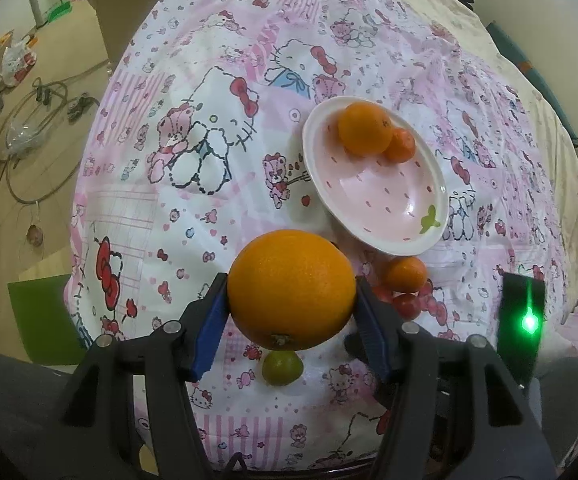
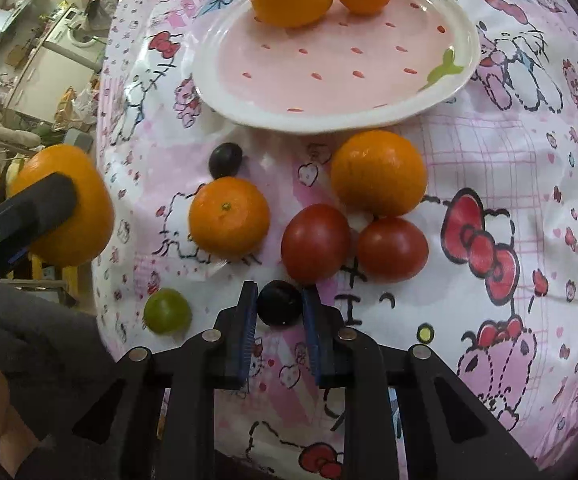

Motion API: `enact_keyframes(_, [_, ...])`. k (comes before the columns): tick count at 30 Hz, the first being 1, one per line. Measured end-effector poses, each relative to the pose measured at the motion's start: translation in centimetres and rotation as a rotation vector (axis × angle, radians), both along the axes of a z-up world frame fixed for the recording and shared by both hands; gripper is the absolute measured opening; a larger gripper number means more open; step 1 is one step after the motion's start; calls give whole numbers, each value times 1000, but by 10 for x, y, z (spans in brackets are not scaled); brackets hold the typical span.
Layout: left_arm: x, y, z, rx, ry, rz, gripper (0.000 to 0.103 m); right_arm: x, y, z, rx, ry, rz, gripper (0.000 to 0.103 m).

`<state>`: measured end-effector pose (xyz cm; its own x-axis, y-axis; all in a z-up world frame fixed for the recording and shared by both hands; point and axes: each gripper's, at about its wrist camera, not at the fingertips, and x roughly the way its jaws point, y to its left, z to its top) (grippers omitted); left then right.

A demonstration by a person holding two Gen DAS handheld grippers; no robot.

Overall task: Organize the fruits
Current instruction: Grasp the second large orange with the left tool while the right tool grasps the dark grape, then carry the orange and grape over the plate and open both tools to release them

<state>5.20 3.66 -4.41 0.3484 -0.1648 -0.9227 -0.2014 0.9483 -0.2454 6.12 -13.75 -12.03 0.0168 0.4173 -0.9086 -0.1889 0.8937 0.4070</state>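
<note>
The left claw (image 1: pixel 291 312) is gripping a large orange (image 1: pixel 291 290) at lower centre of its frame; the right claw (image 2: pixel 279 308) is pinching a dark grape (image 2: pixel 279 303) below the pink plate (image 2: pixel 329 116).

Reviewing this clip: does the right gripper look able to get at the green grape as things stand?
Probably not yet. The right gripper has a dark grape between its pads. The green grape lies uncovered on the cloth just left of it, so the path looks free once that grape is released.
</note>
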Motion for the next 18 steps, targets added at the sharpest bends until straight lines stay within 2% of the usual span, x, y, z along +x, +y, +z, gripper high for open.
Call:
enact_keyframes(10, [2,-5,-9,18,15,-6,56,-12,-26,26,85,-53,-4,23])
enact_keyframes(18, [6,-15,-12,26,14,-17,56,-12,-54,52,148,-145,-44,23])
